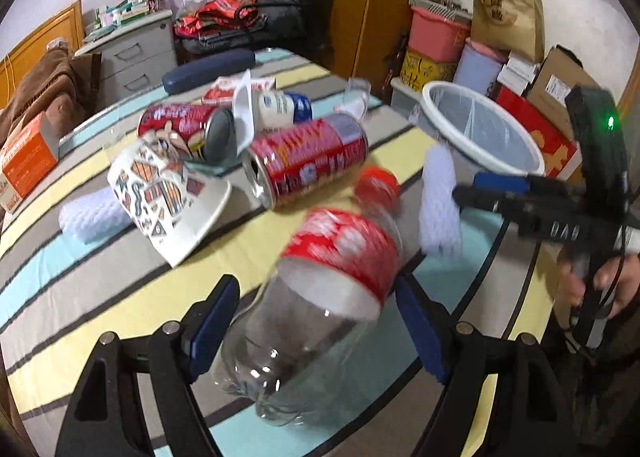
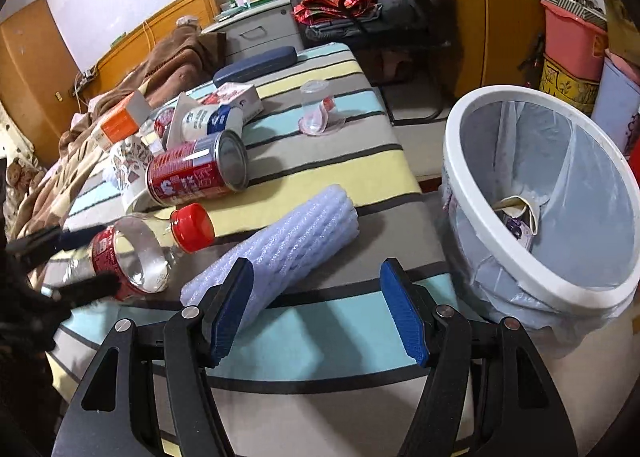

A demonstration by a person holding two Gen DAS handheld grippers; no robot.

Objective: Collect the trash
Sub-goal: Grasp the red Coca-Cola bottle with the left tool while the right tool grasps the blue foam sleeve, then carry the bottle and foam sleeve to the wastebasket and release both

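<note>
My left gripper (image 1: 316,325) is shut on a clear plastic bottle (image 1: 320,297) with a red label and red cap, held above the striped bed; the bottle also shows in the right wrist view (image 2: 132,253). My right gripper (image 2: 316,313) is open, its left finger against a white foam roll (image 2: 280,245) that lies on the bed. In the left wrist view the right gripper (image 1: 472,187) touches that foam roll (image 1: 440,197). A white trash bin (image 2: 536,193) with a plastic liner stands right of the bed, also in the left wrist view (image 1: 480,129).
On the bed lie two red cans (image 1: 308,159) (image 1: 184,125), a patterned paper cup (image 1: 168,197), a white and blue bottle (image 1: 280,107), a second foam piece (image 1: 90,215), a crushed clear cup (image 2: 318,109), small boxes (image 2: 236,97) and a dark case (image 2: 256,63). Storage boxes stand behind the bin.
</note>
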